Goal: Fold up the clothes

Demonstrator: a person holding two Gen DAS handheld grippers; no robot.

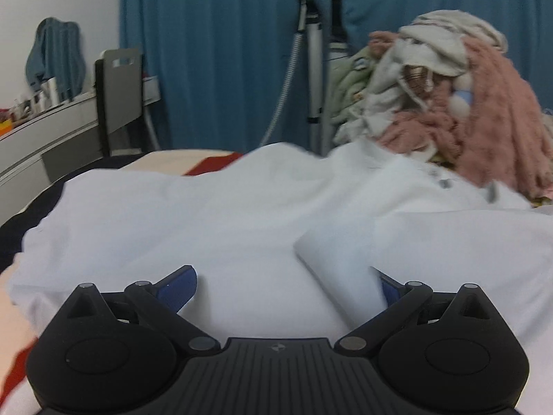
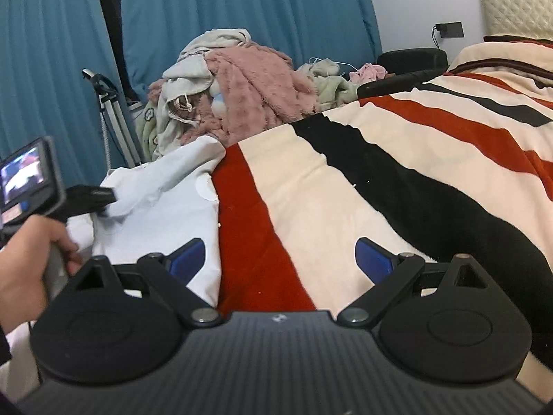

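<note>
Striped blanket (image 2: 345,186) — white shirt (image 1: 207,214) spread, blue curtains (image 2: 242,7), clothes heap (image 2: 242,83)

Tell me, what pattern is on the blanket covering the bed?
Broad stripes of cream, red and black on the blanket, clearest in the right wrist view.

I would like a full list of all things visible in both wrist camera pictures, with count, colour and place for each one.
white button-front shirt: one, white, spread on the bed under the left gripper
striped fleece blanket: one, cream, red and black, covering the bed
pile of unfolded clothes: one, pink, cream and pale green, far edge of the bed
pleated curtain: blue, behind the bed
upright vacuum cleaner: one, silver and black, before the curtain
hanging garment: one, blue, on the wall at left
quilted headboard: one, cream, far right
left gripper: black, blue pads, open over the shirt
right gripper: black, blue pads, open over the blanket
hand: one, holding the left gripper's handle
</note>
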